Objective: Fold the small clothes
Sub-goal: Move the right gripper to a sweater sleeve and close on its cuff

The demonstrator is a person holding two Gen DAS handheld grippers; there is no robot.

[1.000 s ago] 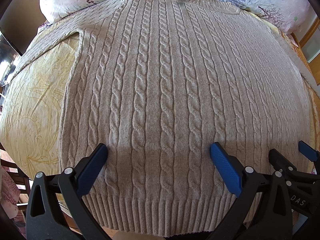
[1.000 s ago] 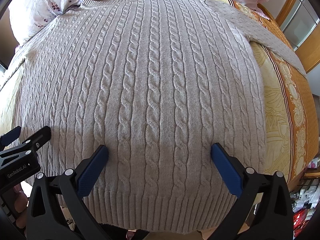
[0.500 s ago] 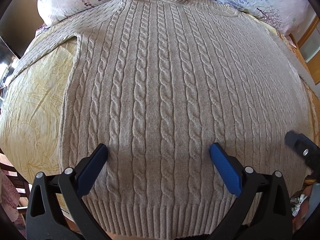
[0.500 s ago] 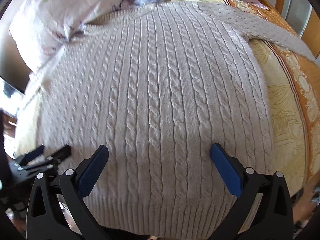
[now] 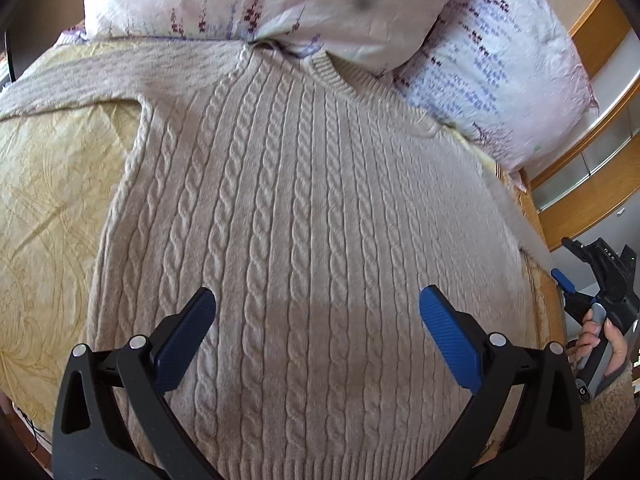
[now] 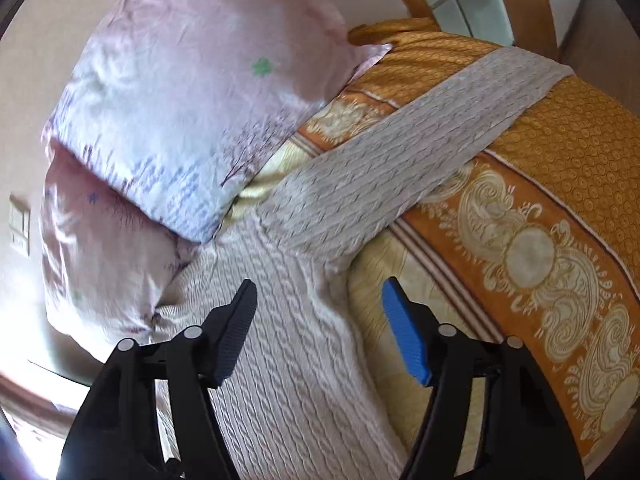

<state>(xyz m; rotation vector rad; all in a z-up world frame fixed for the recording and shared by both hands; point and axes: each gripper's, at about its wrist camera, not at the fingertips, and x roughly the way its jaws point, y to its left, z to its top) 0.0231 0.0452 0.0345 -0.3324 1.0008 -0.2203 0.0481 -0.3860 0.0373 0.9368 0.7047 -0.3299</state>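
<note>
Sweater [image 5: 312, 216] flat (cable-knit) below left gripper [image 5: 318, 320], right gripper [image 6: 320, 320] over its shoulder, both spread apart

A sweater [image 5: 312, 240] lies flat on a bed [image 5: 48, 200], its collar touching 2 pillows [image 5: 280, 0] at the head. 1 sleeve [image 6: 400, 152] stretches out across the bedspread [image 6: 560, 184] on the right. The left tongs [image 5: 318, 332] hover above the hem; the right tongs [image 6: 320, 328] hover above the armpit.

A home bedroom is showing here: floral pillows [image 5: 320, 4] are lying at the head of a bed under a yellow-and-orange patterned bedspread [image 6: 560, 184], beside wooden furniture [image 5: 592, 200].
</note>
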